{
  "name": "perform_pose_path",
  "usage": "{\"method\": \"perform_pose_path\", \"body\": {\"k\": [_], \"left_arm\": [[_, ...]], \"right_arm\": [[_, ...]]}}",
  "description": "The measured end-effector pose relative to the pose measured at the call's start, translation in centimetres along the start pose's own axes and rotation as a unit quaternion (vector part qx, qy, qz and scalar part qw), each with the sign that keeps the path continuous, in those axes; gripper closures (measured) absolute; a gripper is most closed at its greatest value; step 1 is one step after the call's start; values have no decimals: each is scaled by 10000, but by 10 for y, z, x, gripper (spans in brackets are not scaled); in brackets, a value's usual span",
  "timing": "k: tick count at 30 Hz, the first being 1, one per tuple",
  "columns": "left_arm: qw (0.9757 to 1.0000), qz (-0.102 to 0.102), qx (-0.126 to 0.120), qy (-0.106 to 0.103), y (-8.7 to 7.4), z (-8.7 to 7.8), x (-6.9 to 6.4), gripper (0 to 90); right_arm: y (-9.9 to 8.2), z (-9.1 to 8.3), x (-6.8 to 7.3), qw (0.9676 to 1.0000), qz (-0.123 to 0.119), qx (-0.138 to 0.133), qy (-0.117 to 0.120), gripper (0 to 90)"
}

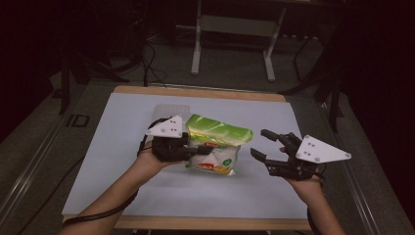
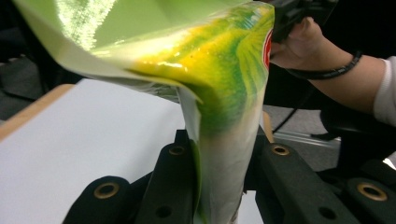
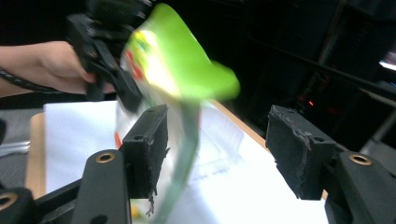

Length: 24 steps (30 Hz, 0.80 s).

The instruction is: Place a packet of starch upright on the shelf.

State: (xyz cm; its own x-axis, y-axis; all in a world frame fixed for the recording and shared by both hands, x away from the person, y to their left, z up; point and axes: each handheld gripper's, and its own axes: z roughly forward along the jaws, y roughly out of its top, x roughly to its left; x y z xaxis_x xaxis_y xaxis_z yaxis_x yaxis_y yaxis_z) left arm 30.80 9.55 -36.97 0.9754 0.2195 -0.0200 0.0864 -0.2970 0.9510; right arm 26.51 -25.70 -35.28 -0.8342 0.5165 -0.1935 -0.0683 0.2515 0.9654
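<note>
Green-and-yellow crinkly plastic snack bag [image 1: 215,142] hangs just above the white surface [image 1: 122,142], mid-way across — your left gripper [image 1: 198,151] alone pinches its edge. Right gripper [image 1: 262,144] stands wide, apart to the right; the slick film could slip or tear.

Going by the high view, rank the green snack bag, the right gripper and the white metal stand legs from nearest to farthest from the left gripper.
1. Green snack bag: clamped in the left gripper.
2. Right gripper: across the white table mat, jaws apart.
3. White metal stand legs: on the floor beyond the table's far edge.
</note>
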Motion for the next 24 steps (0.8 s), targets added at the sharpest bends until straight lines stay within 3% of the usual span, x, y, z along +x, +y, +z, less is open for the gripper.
{"method": "perform_pose_path", "body": {"k": [4,6,12,14,20,24], "left_arm": [[9998,74,-31,180,2,-11,12,804],[9996,105,-71,246,2,-16,19,804],[9989,178,-139,420,-1,-33,39,803],[9986,198,-165,466,-3,-38,46,803],[9974,104,-265,669,-15,-54,69,803],[9968,73,-218,772,-25,-61,83,804]], "right_arm": [[-11,-2,-18,9967,759,171,-214,255],[-18,-3,-25,9943,1041,232,-59,120],[-37,-5,-40,9845,1699,391,-166,115],[-42,-6,-44,9828,1789,436,-156,123],[-56,-6,-45,9845,1604,703,-75,140],[-61,-8,-46,9841,1618,729,-32,140]]}}
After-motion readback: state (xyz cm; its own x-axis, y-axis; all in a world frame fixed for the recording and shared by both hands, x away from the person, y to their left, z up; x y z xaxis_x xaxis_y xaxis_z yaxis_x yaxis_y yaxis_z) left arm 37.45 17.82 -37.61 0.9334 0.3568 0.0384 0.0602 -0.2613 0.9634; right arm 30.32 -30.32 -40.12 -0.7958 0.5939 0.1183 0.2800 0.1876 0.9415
